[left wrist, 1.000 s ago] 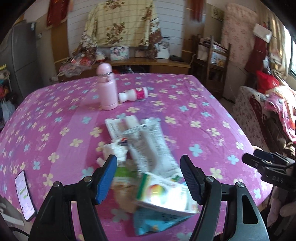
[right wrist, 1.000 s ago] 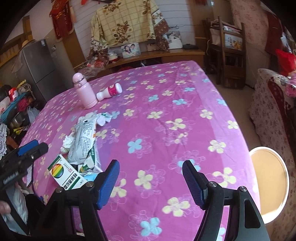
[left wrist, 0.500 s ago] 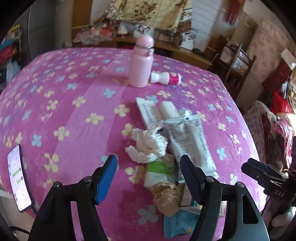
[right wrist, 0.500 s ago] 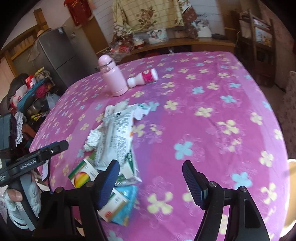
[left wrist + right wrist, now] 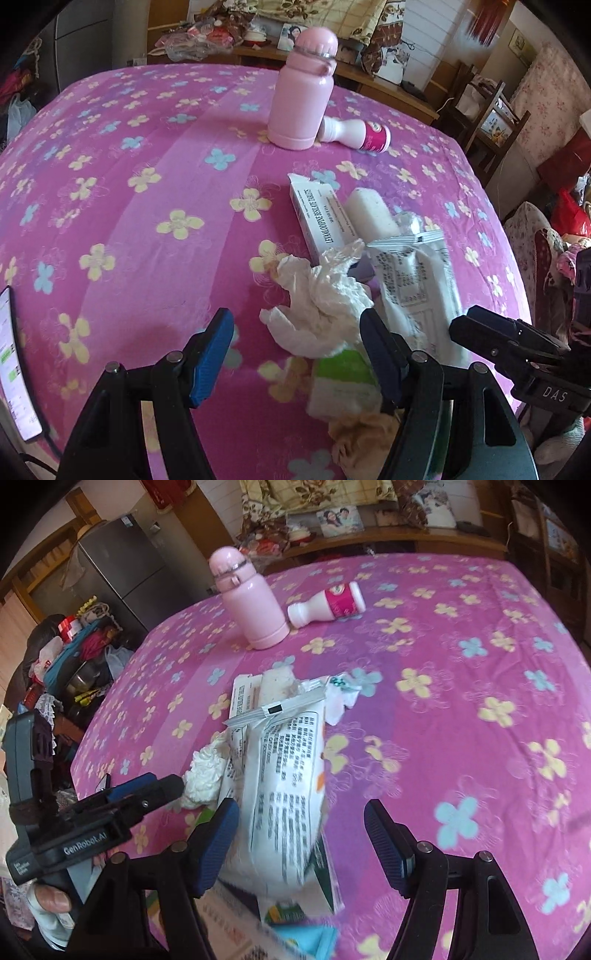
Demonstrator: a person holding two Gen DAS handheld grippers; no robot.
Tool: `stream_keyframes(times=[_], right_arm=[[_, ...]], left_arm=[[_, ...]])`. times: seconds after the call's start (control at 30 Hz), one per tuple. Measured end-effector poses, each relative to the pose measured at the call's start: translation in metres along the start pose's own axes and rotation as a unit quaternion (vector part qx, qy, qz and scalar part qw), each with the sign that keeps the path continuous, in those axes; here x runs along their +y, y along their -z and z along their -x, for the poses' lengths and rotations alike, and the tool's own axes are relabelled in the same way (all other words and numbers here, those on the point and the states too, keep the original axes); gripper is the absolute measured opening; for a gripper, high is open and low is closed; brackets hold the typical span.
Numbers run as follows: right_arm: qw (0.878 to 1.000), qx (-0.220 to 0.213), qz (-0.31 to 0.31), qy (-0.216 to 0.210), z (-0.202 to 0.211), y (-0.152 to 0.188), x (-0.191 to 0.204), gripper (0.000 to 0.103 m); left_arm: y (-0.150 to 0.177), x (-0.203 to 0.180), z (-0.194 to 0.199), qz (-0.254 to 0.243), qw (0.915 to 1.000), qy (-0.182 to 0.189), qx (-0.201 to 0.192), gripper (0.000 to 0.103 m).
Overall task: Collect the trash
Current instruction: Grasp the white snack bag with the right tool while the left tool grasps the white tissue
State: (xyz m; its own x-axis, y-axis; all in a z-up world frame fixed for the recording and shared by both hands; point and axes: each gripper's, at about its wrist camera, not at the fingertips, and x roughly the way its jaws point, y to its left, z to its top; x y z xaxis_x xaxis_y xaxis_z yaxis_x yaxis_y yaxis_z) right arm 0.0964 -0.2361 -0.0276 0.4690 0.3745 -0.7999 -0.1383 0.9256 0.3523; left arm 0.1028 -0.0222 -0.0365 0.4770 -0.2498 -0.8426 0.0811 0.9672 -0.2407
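Note:
A pile of trash lies on the pink flowered tablecloth [image 5: 147, 229]. It holds a crumpled white tissue [image 5: 317, 302], a white printed wrapper [image 5: 417, 280], a long white carton [image 5: 317, 218], a green-and-white box [image 5: 343, 384] and a beige crumpled paper [image 5: 362, 439]. My left gripper [image 5: 299, 354] is open, its jaws either side of the tissue's near edge. My right gripper [image 5: 301, 842] is open and empty, with the white wrapper [image 5: 284, 786] lying between its jaws; the tissue [image 5: 205, 775] sits to its left. The right gripper also shows in the left wrist view [image 5: 517, 354].
A pink flask [image 5: 303, 92] stands at the far side with a white-and-magenta bottle [image 5: 356, 133] lying beside it. A phone [image 5: 14, 369] lies at the table's left edge. A blue packet [image 5: 314, 941] lies near the front edge. Furniture surrounds the table.
Both grippers have moved forward over the table toward the trash pile. The left now has the tissue between its jaws, the right has the white wrapper. Both stay open.

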Motion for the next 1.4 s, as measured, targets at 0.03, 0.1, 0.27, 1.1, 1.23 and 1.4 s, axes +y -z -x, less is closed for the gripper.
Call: stream_keyframes(times=[0.03,0.1,0.27,1.1,1.23,1.4], right_arm=[[1.000,0.006,-0.002,-0.004,-0.006,-0.002,0.000,0.074],[1.000,0.017,-0.002,-0.009,-0.015,-0.004,-0.001,0.074],[0.999,0.005,0.006,-0.051,-0.021,-0.004,0.000,0.050],[0.994,-0.104,-0.023,-0.025,0.107,0.024,-0.050,0.039],[0.994,-0.100,-0.025,-0.024,0.109,0.033,-0.054,0.039],[0.995,-0.099,-0.026,-0.021,0.114,0.042,-0.058,0.039]], left_arm=[[-0.001,0.000,-0.005,-0.001,1.0000,0.003,0.004,0.072],[-0.001,0.000,-0.013,-0.006,0.9999,0.011,0.009,0.072],[-0.002,-0.001,-0.027,-0.006,0.9984,0.048,0.028,0.067],[-0.002,-0.016,0.015,0.011,0.9979,0.063,-0.002,0.078],[-0.001,-0.022,-0.013,0.012,0.9995,0.022,0.020,0.077],[-0.005,-0.024,-0.038,0.011,0.9983,0.032,0.047,0.033]])
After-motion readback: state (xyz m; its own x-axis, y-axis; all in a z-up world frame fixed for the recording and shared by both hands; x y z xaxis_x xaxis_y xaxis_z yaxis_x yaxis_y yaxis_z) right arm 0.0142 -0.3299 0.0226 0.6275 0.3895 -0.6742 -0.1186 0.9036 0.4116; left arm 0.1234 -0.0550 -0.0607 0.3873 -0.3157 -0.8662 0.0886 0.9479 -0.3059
